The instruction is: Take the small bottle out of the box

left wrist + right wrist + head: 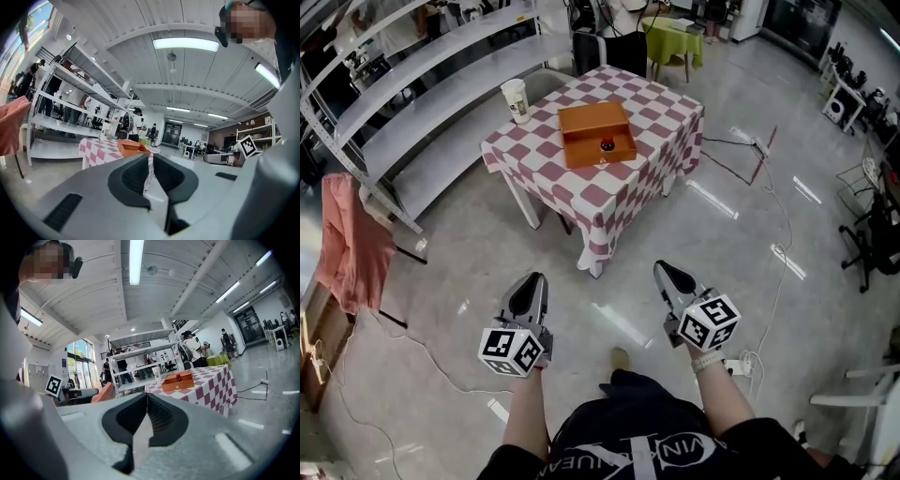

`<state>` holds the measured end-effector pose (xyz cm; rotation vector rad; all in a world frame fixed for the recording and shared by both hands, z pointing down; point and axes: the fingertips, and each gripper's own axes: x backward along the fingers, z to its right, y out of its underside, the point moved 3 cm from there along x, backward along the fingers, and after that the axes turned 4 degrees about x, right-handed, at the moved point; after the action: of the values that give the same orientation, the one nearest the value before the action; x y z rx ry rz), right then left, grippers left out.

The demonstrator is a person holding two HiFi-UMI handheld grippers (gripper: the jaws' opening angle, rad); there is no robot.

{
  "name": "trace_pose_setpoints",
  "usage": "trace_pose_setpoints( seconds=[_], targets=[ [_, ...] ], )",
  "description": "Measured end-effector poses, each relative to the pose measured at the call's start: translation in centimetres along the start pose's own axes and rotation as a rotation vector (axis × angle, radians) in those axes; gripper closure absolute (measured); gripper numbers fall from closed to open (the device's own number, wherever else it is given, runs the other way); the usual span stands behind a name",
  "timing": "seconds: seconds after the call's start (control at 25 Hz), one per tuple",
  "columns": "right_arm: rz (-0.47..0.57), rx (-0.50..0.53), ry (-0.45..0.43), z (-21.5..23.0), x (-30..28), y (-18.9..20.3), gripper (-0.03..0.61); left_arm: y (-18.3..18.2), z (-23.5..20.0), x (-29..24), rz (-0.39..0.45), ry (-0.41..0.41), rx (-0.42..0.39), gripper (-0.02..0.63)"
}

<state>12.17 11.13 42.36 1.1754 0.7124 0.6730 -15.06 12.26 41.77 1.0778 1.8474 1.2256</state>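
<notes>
An orange box (pixel 596 133) lies on a table with a red-and-white checked cloth (pixel 609 192), a few steps ahead of me. Inside it stands a small bottle with a red cap (pixel 606 145). Both grippers hang low over the floor, far short of the table. The left gripper (pixel 532 277) shows a narrow slit between its tips with nothing in it. The right gripper (pixel 664 268) is shut and empty. The left gripper (pixel 148 157) looks toward the box (pixel 131 147) and bottle (pixel 141 147). The right gripper (pixel 147 394) sees the box (pixel 178 381) and bottle (pixel 178 376) too.
A paper cup (pixel 515 98) stands at the table's left corner. A metal shelf rack (pixel 422 84) runs along the left, with a pink cloth (pixel 352 244) hung near it. Behind the table are a black chair (pixel 609 52) and a green table (pixel 673 37). Cables (pixel 773 220) cross the floor at right.
</notes>
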Motion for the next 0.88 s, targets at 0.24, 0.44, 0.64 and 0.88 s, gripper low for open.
trace_pose_setpoints(
  seconds=[0.24, 0.44, 0.64, 0.88],
  targets=[
    [-0.006, -0.005, -0.011, 2.9, -2.8, -0.8, 0.571, -0.6, -0.8, -3.4, 0.0, -0.015, 0.0, 0.578],
    [-0.014, -0.003, -0.029, 4.8, -4.9, -1.1, 0.571, -0.7, -1.5, -5.7, 0.002, -0.036, 0.002, 0.578],
    [-0.03, -0.006, -0.047, 5.9, -6.2, -0.7, 0.571, 0.1, -1.9, -7.0, -0.007, -0.048, 0.012, 0.578],
    [-0.045, -0.025, -0.045, 7.0, -7.1, 0.0, 0.571, 0.5, -2.4, -8.0, -0.023, -0.061, 0.015, 0.578]
  ],
)
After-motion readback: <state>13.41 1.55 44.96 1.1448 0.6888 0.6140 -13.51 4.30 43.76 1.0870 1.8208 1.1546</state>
